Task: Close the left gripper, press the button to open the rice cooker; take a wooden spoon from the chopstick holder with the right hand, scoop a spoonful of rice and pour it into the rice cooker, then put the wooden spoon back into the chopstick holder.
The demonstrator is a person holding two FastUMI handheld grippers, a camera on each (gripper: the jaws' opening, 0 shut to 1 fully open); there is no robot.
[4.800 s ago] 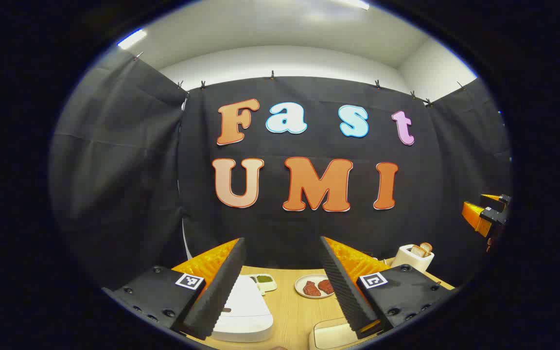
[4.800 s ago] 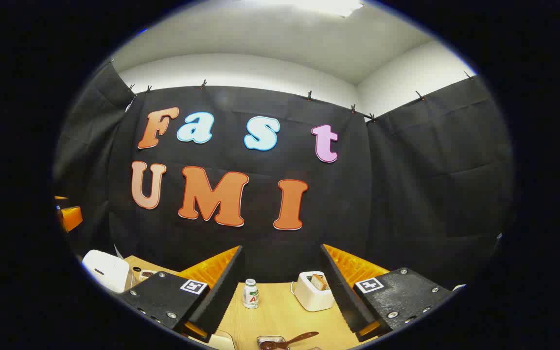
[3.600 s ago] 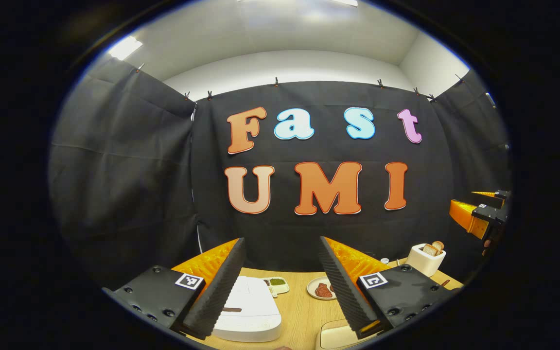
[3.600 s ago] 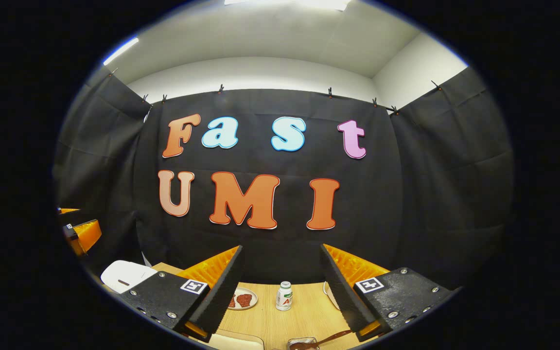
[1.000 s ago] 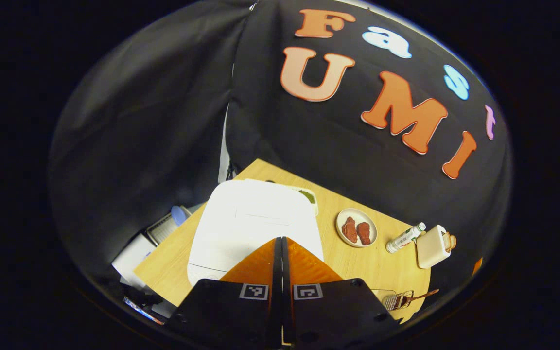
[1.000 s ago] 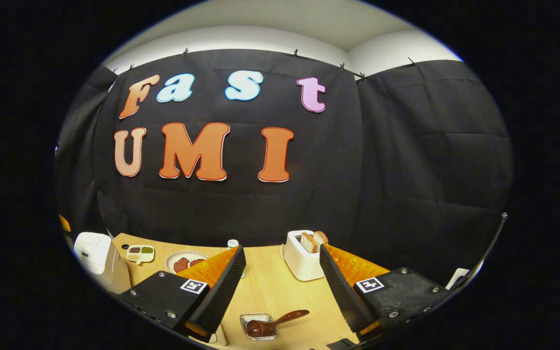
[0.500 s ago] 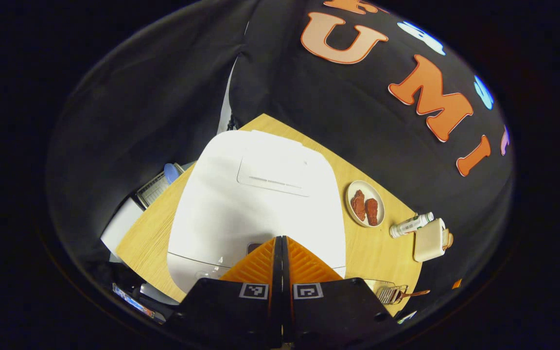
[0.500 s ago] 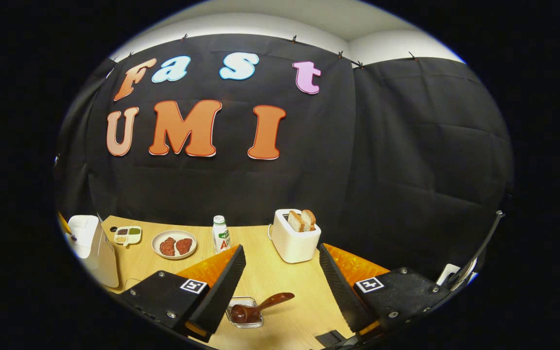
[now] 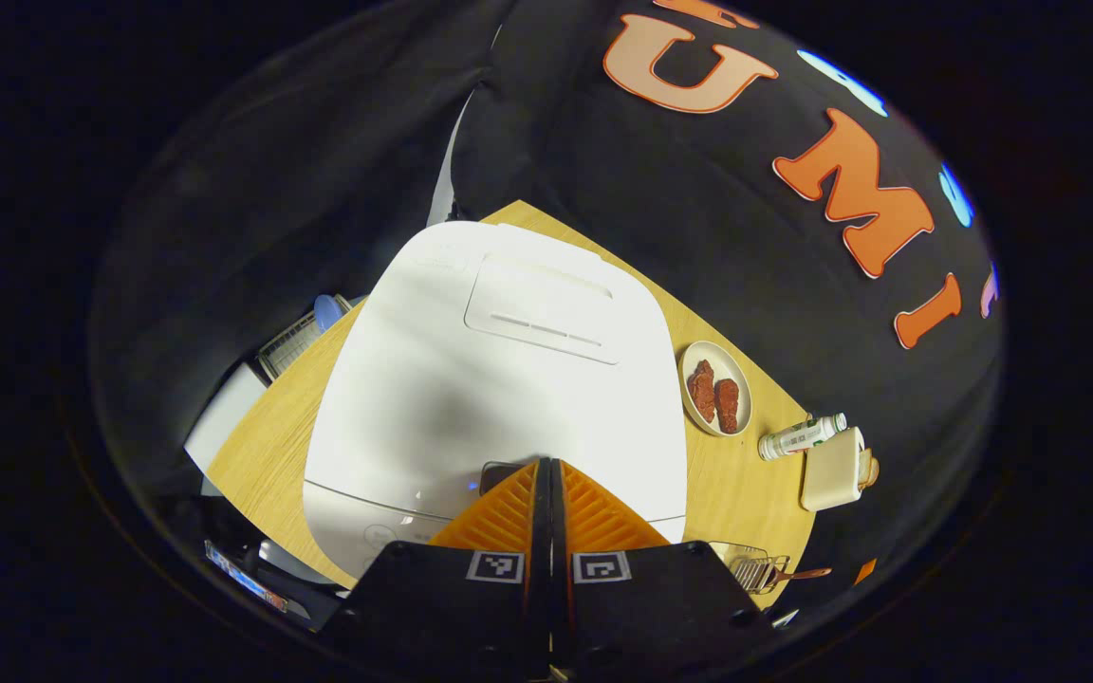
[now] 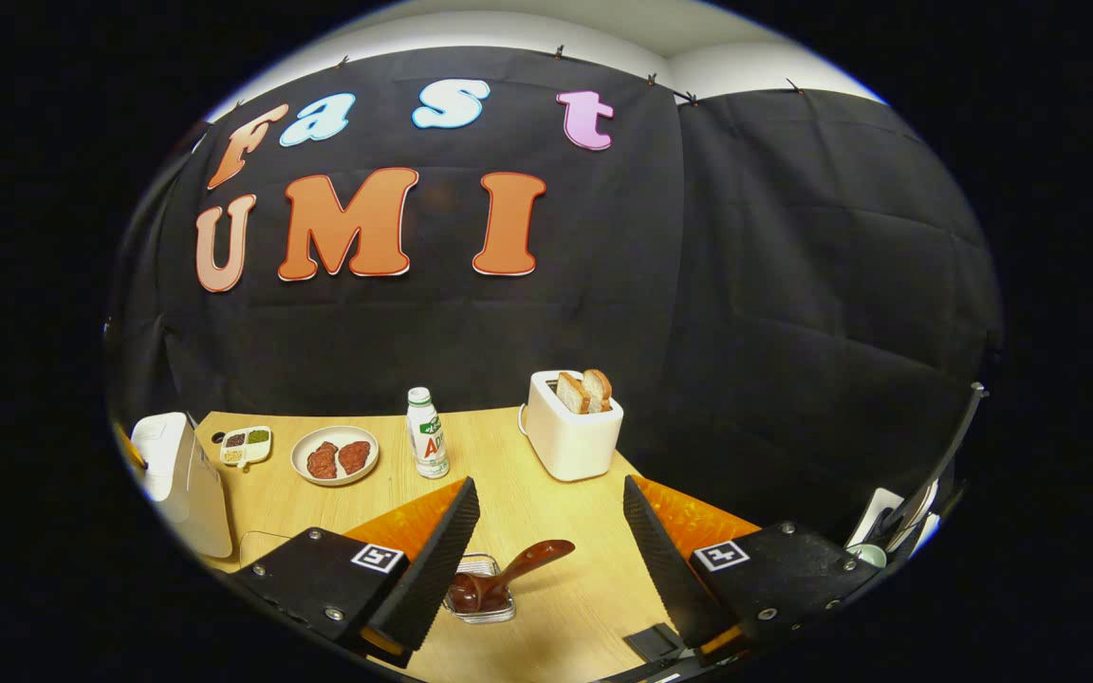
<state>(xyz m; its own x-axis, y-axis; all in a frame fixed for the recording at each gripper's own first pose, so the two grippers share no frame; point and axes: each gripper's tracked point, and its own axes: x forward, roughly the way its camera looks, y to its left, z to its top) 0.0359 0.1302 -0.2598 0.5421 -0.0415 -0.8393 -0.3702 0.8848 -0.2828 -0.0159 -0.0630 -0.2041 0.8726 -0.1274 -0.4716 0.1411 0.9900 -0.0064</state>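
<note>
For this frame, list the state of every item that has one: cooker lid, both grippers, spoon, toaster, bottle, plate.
rice cooker: lid shut
left gripper: shut, tips at the cooker's front edge
right gripper: open, holding nothing
wooden spoon: resting in its holder, untouched
toaster: bread slices sticking up
bottle: upright, capped
plate: holds two meat pieces

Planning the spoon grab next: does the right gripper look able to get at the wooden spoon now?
Probably yes: the right gripper is open, and the wooden spoon lies just ahead between its fingers, nothing blocking.

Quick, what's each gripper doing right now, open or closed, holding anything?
Left gripper: closed, holding nothing, tips at the rice cooker button.
Right gripper: open, holding nothing, above the wooden spoon.
</note>
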